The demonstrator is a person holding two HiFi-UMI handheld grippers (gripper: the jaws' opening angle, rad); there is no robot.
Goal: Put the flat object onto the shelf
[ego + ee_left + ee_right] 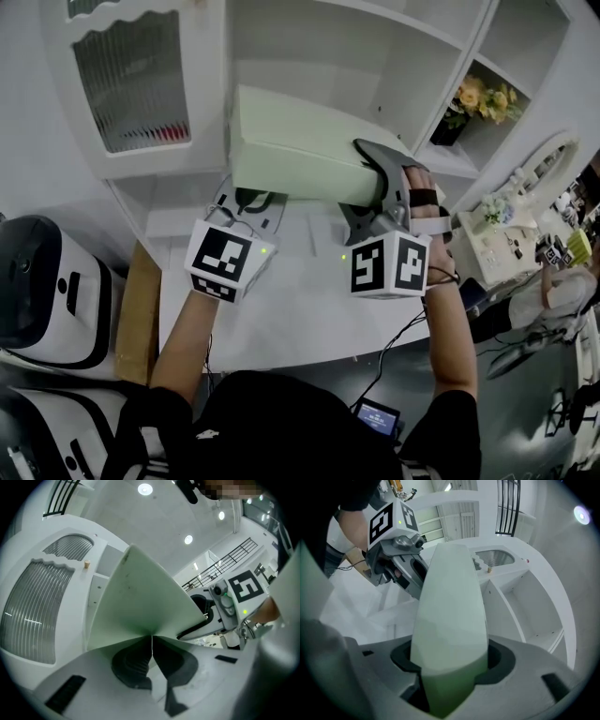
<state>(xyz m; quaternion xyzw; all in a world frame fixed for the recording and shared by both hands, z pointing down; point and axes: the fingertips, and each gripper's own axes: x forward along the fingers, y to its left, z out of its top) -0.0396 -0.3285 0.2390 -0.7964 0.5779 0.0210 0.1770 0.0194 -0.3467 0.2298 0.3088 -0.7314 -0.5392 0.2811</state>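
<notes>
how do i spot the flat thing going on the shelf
Find the white shelf unit across the top of the head view. In front of its open middle bay, the left tongs and right tongs hold up a pale green flat object. It alone is green among white shelves and grey tongs.

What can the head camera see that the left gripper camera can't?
Only the head view shows the yellow flowers in a shelf cubby, and the left gripper from outside, with its marker cube. Only the left gripper view shows the ceiling lights and a black railing. Both show the pale green box that both grippers pinch, the right gripper, and the cabinet's ribbed door.
</notes>
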